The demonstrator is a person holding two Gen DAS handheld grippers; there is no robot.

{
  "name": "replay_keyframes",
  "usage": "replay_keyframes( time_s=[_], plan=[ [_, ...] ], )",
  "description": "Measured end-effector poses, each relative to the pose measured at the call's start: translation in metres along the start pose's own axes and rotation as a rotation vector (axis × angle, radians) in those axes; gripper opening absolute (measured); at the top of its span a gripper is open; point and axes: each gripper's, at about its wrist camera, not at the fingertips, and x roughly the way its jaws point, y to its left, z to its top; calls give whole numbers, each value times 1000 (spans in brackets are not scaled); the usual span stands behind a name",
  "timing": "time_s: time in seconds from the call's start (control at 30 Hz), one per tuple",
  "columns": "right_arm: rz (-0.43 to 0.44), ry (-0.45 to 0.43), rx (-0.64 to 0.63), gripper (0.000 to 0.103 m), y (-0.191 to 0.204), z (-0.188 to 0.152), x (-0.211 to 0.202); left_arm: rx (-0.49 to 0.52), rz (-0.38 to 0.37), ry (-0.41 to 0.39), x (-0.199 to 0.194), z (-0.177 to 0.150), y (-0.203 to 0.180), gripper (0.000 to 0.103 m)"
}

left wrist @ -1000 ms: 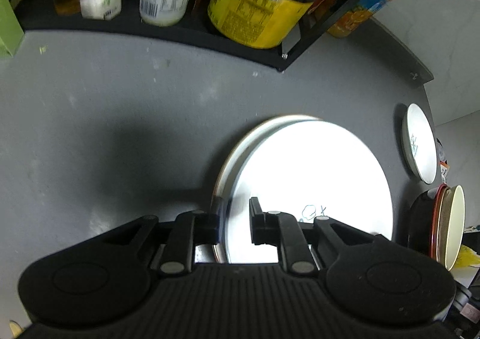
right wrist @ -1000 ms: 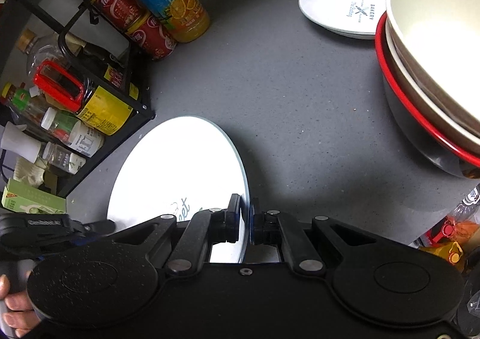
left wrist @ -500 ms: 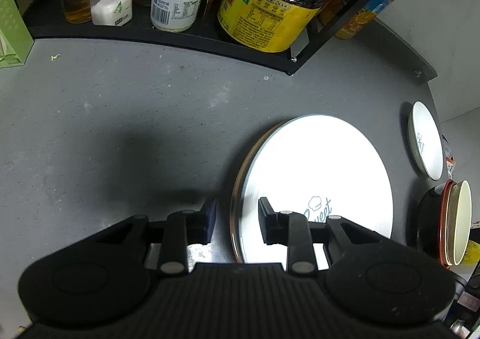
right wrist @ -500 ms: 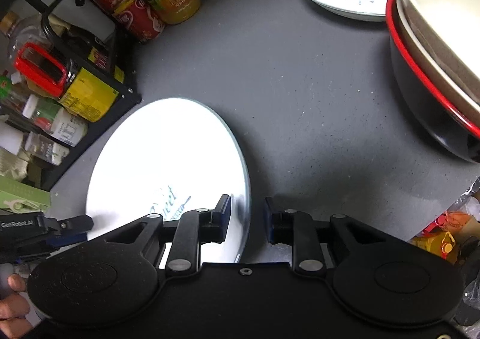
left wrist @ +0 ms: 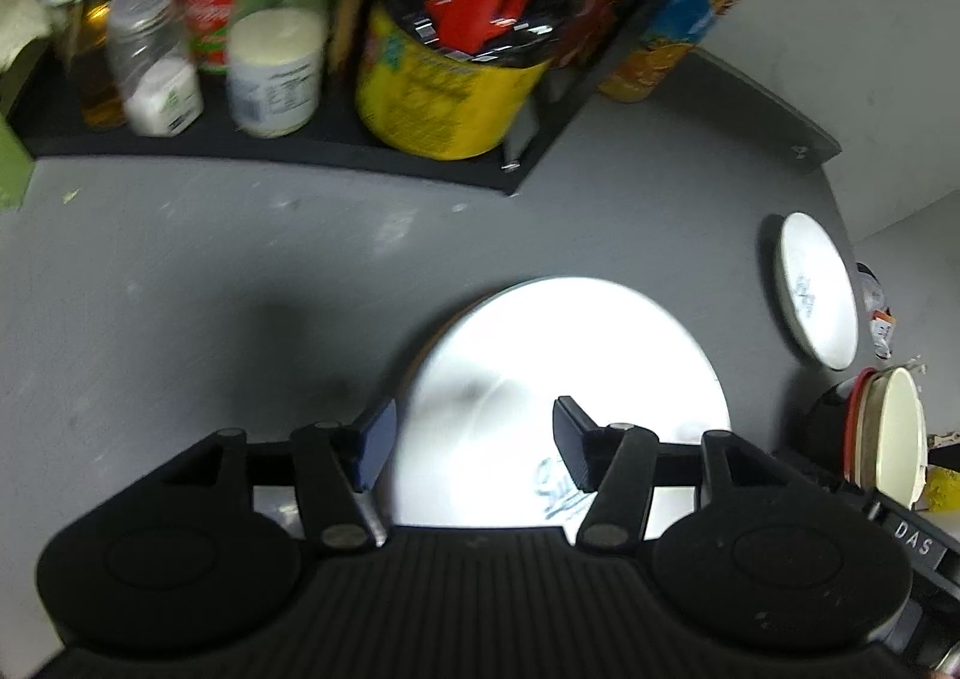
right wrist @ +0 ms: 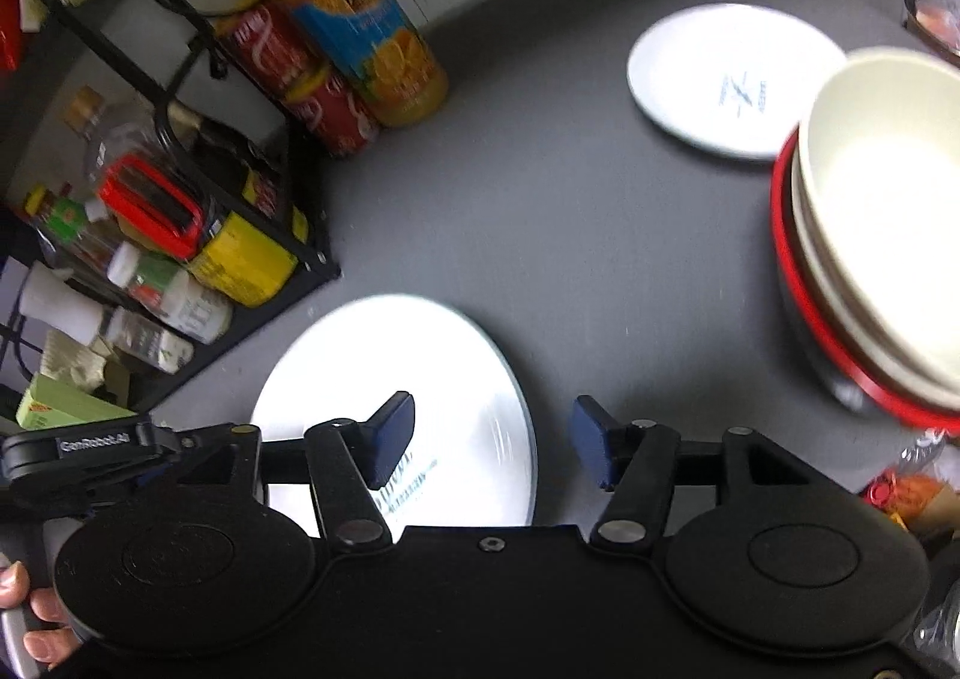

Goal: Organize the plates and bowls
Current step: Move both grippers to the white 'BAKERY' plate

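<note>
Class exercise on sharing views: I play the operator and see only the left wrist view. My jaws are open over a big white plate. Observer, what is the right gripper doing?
Observer: The right gripper is open too. One of its jaws is over the same large plate and the other is past the plate's right edge. It grips nothing.
Operator: The bowls at my far right show edge-on. How are they stacked?
Observer: A cream bowl nests in a second one, and both sit inside a dark red-rimmed bowl.
Operator: Is there anything beside the orange juice?
Observer: Two red cans stand beside the juice bottle, on the rack side.
</note>
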Motion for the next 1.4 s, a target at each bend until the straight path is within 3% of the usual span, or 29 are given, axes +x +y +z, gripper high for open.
replay_keyframes(
  time_s=[0.63,0.8,1.4],
  plan=[
    [-15,-106,-29,75,-38,104,-43,36,-42,-26,30,47,-111,58],
    [-40,-121,-17,86,-59,123,-48,37,-59,-32,41,56,-138,58],
    [-65,-57,25,86,-138,164,-30,-21,-122,-7,97,70,-214,59]
  ],
)
